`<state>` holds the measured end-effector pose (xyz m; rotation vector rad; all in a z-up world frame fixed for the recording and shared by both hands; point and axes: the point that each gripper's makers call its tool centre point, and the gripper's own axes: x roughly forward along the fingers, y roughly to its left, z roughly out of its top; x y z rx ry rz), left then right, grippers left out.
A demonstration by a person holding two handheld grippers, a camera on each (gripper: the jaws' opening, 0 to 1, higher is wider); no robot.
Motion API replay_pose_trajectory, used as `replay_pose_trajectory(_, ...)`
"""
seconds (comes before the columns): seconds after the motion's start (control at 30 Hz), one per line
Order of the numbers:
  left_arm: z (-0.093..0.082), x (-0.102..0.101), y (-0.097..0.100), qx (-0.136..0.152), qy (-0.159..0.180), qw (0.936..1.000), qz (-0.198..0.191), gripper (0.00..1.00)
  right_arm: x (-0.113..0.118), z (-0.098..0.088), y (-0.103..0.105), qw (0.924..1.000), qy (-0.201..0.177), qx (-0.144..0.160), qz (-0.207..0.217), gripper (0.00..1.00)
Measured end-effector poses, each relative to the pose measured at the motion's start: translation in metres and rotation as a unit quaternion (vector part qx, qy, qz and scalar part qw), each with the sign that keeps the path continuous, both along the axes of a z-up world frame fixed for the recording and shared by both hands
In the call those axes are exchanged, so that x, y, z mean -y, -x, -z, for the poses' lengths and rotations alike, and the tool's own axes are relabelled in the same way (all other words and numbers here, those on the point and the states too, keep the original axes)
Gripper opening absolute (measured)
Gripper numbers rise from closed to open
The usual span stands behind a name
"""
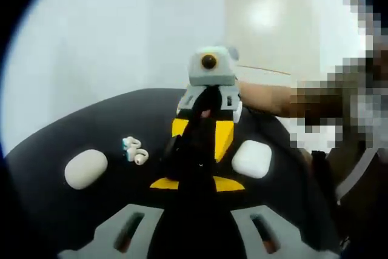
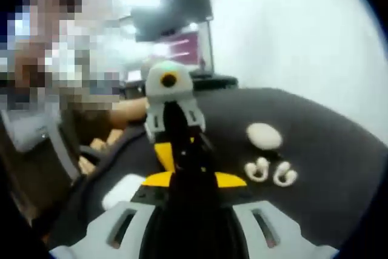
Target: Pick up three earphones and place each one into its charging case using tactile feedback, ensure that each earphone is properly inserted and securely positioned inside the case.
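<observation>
My two grippers face each other tip to tip over a black table [image 1: 73, 144]. In the left gripper view my left gripper [image 1: 197, 165] has its jaws drawn together, and the right gripper [image 1: 203, 127] meets it from the far side. A small black thing [image 1: 193, 148] sits where the tips meet; it is too dark to tell what it is. Two white earphones [image 1: 134, 151] lie loose to the left, beside a beige oval case [image 1: 85, 168]. A white case [image 1: 251, 158] lies to the right. The right gripper view shows my right gripper [image 2: 189, 165] against the left gripper [image 2: 179, 134].
The right gripper view shows the earphones [image 2: 270, 172] and beige case [image 2: 264, 135] to the right, and the white case [image 2: 123, 191] low on the left. A person's forearm [image 1: 267, 98] holds the right gripper. A dark monitor [image 2: 173, 10] stands behind the table.
</observation>
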<state>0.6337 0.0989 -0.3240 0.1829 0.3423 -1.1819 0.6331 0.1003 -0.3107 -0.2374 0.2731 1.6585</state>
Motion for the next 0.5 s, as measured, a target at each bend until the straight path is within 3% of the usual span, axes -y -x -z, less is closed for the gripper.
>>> replay_pose_trajectory(0.17,0.001,0.0,-0.001,0.003,-0.004,1.0,0.001,0.15,-0.006,0.005,0.005,0.9999,-0.003,-0.013,-0.007,0.19)
replay_pose_trajectory(0.5,-0.001,0.001,0.002,0.006,-0.003,0.9999,0.009,0.17,0.009,-0.002,0.004,0.9997,-0.014,-0.017,0.001,0.18)
